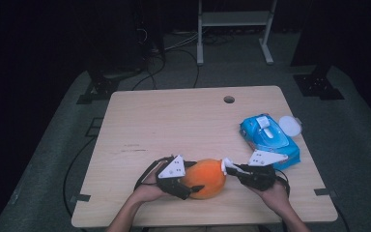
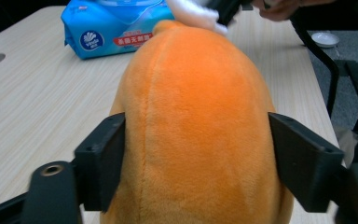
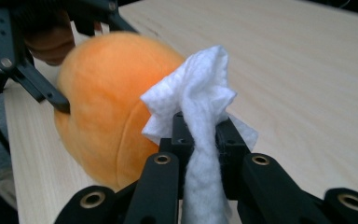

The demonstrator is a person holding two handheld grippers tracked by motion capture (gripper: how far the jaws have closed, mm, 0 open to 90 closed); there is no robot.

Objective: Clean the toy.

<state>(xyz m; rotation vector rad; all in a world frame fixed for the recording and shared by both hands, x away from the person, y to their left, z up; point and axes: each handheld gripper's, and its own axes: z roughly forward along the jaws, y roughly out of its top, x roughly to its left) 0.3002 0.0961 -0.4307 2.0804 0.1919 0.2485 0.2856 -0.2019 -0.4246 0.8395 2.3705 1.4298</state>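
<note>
The counter [image 1: 174,125] is a pale wooden top with a small round hole near its far edge. Toward its right edge lies a blue pack of wet wipes [image 1: 269,139], with a small white round lid [image 1: 290,126] just beside it at the edge.

Near the front edge, about midway along, sits the orange plush toy [image 1: 206,178], resting on the counter. The left claw [image 1: 189,188] has it from the left side: in the left gripper view the two black jaws stand about half open on either flank of the plush [image 2: 196,130], touching its fur, so the toy is steadied between them.

The right claw [image 1: 232,169] comes in from the right with its jaws pinched almost fully together on a crumpled white wipe [image 3: 200,116]. The bunched end of that wipe sticks out past the jaws and sits against the toy's right end.

This looks like the wiping step, one claw bracing the toy while the other cleans it. The next move would call for dragging the wipe across the fur with light pressure, while the left claw holds firm enough that the soft toy does not roll or slide toward the front edge.
</note>
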